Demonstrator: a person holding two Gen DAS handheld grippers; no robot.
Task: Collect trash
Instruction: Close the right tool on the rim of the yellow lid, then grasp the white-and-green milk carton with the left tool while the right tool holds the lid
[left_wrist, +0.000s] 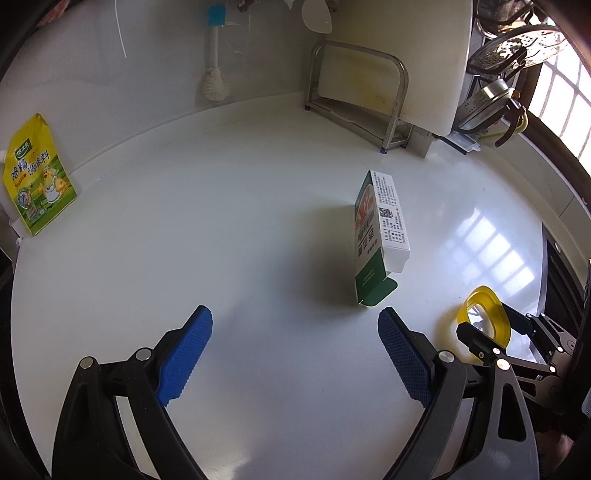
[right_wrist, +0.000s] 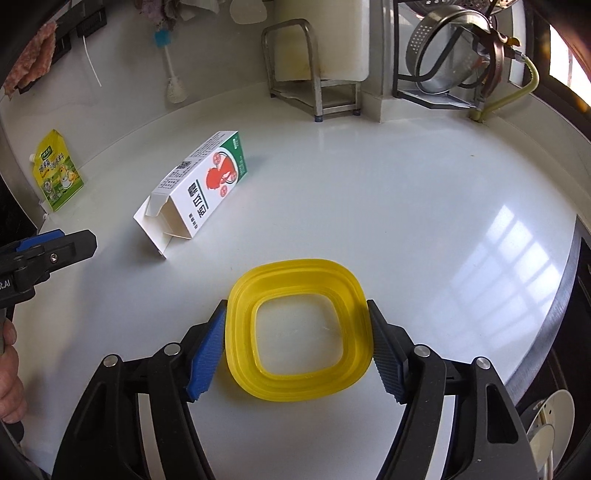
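- The right tongs (right_wrist: 297, 345) are closed on a translucent yellow plastic ring (right_wrist: 295, 328), a squarish rim with a square hole; both blue pads press its outer sides and hold it above the white worktop (right_wrist: 424, 221).
- The left tongs (left_wrist: 295, 350) stand wide apart with nothing between the blue pads; they hang over the near part of the worktop.
- A white and green carton (right_wrist: 201, 192) lies on its side near the middle of the worktop, its end flaps open towards the near edge. It carries a red figure in a red circle, large Chinese characters, a QR code and blocks of fine print too small to read.
- A yellow-green spouted pouch (left_wrist: 37, 177) leans against the wall at the worktop's far left corner; it bears Chinese writing and a cartoon chicken in an apron.
- A steel rack (left_wrist: 358, 96) with a white cutting board stands at the far edge.
- A hand (right_wrist: 9, 373) holds the left tongs' grip at the left edge of the right wrist view, where part of a printed word ending ".AI" shows.
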